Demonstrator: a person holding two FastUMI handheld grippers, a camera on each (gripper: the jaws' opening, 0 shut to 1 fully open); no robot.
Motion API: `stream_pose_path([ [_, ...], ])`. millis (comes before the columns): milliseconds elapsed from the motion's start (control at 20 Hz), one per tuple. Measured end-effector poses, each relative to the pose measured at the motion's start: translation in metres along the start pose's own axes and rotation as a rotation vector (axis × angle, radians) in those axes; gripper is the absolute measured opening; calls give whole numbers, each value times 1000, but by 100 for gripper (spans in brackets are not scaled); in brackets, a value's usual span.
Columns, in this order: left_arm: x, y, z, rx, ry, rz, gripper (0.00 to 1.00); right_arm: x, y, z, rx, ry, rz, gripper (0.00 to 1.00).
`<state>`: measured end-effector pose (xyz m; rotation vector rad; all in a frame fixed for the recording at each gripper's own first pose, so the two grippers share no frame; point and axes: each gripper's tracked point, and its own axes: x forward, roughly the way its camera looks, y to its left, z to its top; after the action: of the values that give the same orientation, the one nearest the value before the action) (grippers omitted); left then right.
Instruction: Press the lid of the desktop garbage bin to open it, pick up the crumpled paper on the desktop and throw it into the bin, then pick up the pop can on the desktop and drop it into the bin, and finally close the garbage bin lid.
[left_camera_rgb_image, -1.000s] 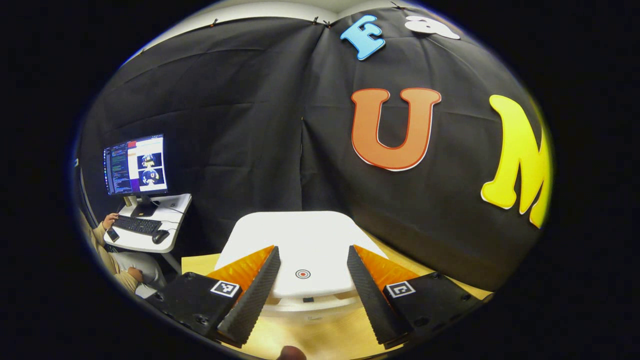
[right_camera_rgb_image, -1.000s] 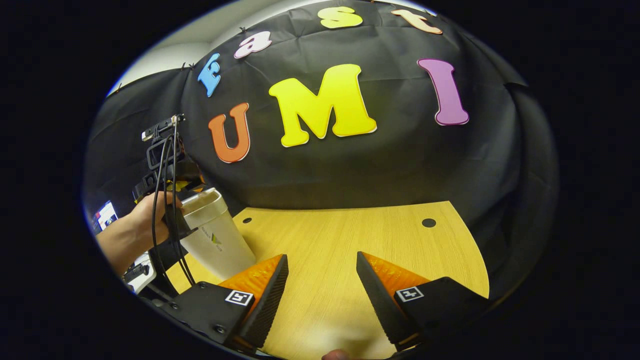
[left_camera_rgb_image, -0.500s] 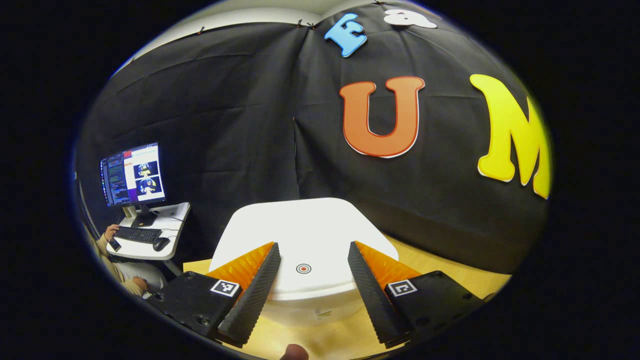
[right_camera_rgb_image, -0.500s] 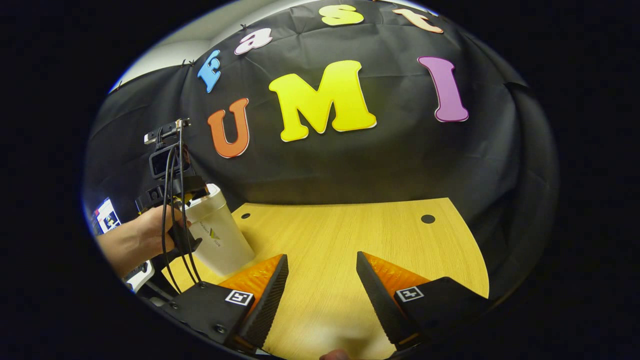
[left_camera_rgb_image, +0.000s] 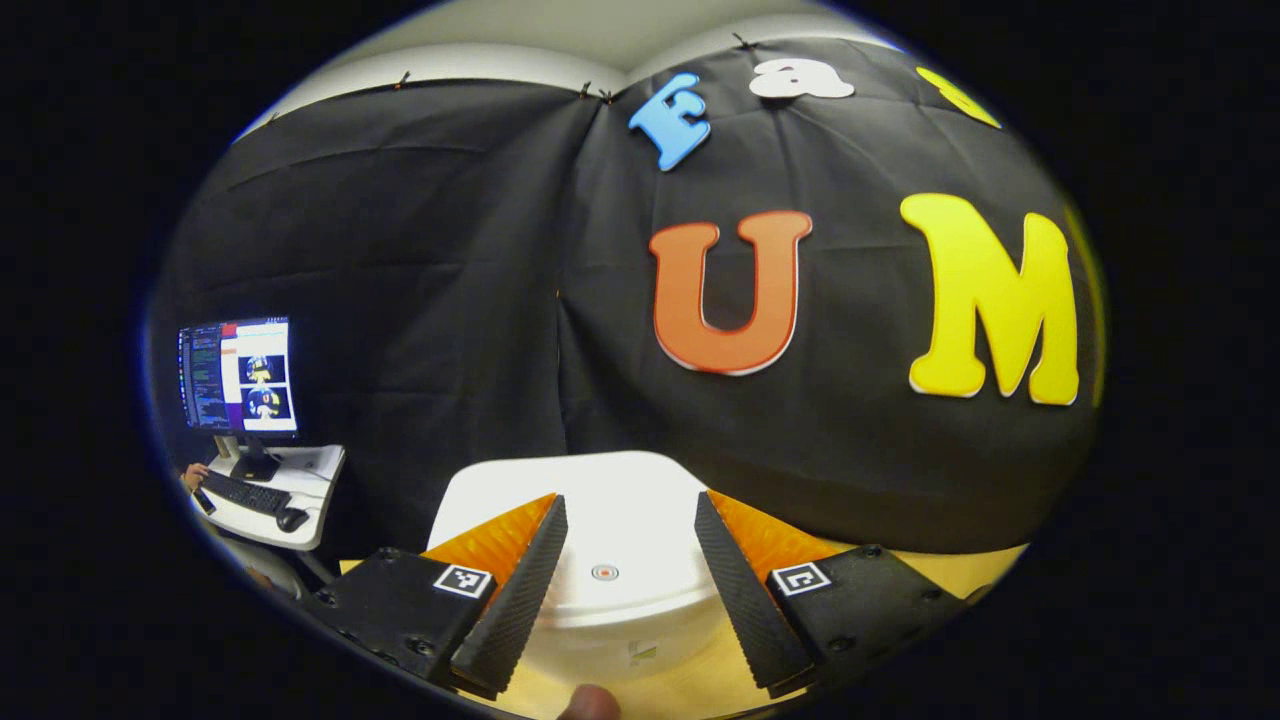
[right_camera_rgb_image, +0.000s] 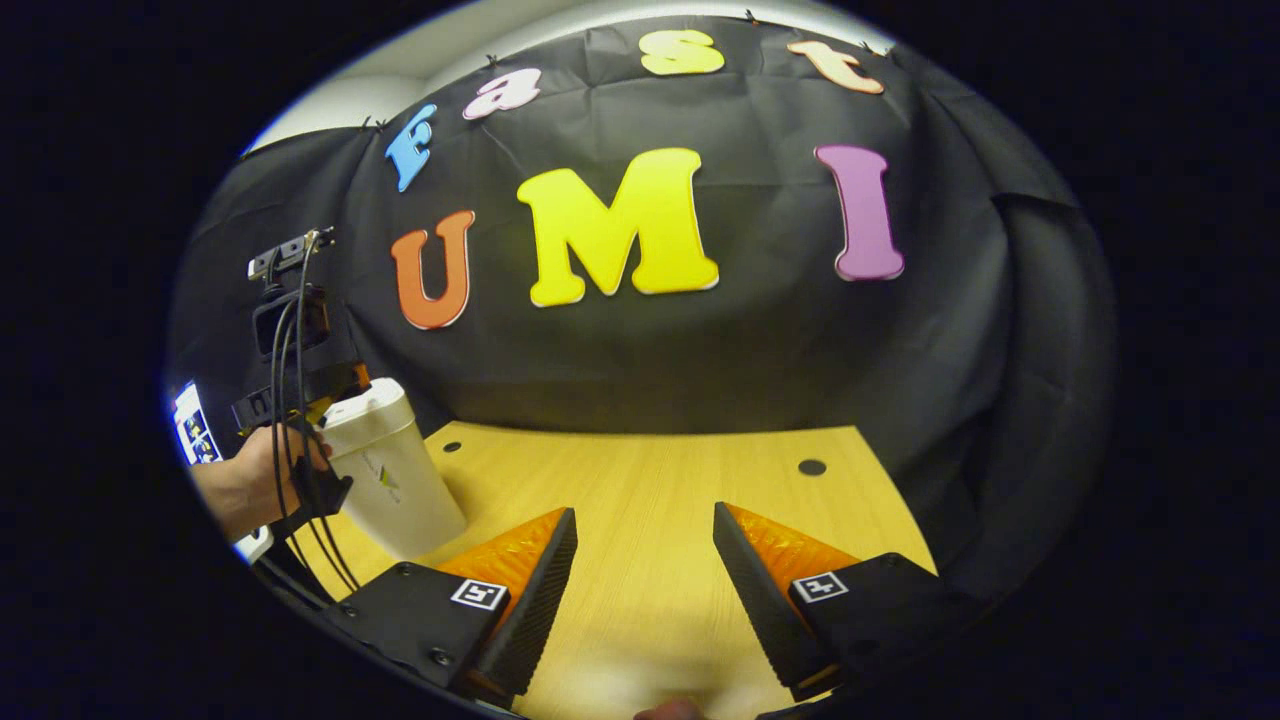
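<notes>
My left claw (left_camera_rgb_image: 625, 580) hangs open just above the bin's lid (left_camera_rgb_image: 600, 520); right claw (right_camera_rgb_image: 640, 590) open over bare desk (right_camera_rgb_image: 650, 480). The lid looks stiff, light plastic: I'd press its centre mark (left_camera_rgb_image: 604, 572).

The left gripper view rides low and close over the white bin's lid (left_camera_rgb_image: 610, 520), looking forward between its own parted fingers toward the black cloth wall (left_camera_rgb_image: 430, 300), with a monitor (left_camera_rgb_image: 238, 375) on a side desk far off to its left. The right gripper view sits farther back above the wooden desktop (right_camera_rgb_image: 650, 500), facing the same wall. Both views share the bin (right_camera_rgb_image: 390, 480), which the right gripper view sees at its left edge beside the left gripper (right_camera_rgb_image: 300, 390) and the hand (right_camera_rgb_image: 255, 480) holding it.
</notes>
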<state>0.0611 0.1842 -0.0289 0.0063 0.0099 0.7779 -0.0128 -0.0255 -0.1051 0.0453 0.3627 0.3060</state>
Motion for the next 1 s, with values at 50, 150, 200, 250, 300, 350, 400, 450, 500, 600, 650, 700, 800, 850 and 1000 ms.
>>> stream_pose_path([
  [50, -5, -10, 17, 7, -25, -49, 85, 1, 3, 10, -8, -28, -8, 88],
  [150, -18, -23, 40, 28, -65, -160, 83, 3, 8, 24, -20, -69, -19, 88],
  [200, -23, -37, 52, 41, -81, -215, 83, 2, 11, 31, -22, -88, -21, 88],
  [250, -31, -46, 59, 54, -84, -268, 84, 2, 15, 37, -21, -105, -24, 88],
  [300, -39, -50, 65, 53, -86, -323, 83, 0, 17, 42, -19, -120, -28, 87],
  [350, -49, -55, 70, 44, -86, -378, 84, -1, 21, 49, -21, -137, -31, 87],
  [400, -58, -59, 75, 27, -86, -433, 84, -4, 21, 54, -25, -154, -42, 87],
  [450, -71, -65, 83, 2, -82, -490, 84, -7, 23, 59, -27, -172, -50, 87],
  [500, -82, -75, 92, -25, -75, -547, 84, -11, 27, 64, -24, -187, -53, 87],
  [600, -101, -87, 108, -55, -83, -638, 84, -17, 31, 73, -26, -212, -61, 87],
  [650, -111, -93, 113, -62, -89, -682, 84, -20, 33, 78, -30, -226, -69, 87],
  [700, -123, -99, 113, -64, -100, -723, 84, -22, 33, 82, -34, -240, -79, 87],
  [800, -151, -101, 108, -53, -124, -760, 84, -28, 32, 91, -43, -274, -108, 87],
  [850, -161, -101, 104, -45, -133, -768, 83, -31, 32, 94, -39, -286, -117, 87],
  [1000, -172, -100, 88, -41, -111, -779, 84, -38, 33, 93, -35, -295, -144, 81],
])
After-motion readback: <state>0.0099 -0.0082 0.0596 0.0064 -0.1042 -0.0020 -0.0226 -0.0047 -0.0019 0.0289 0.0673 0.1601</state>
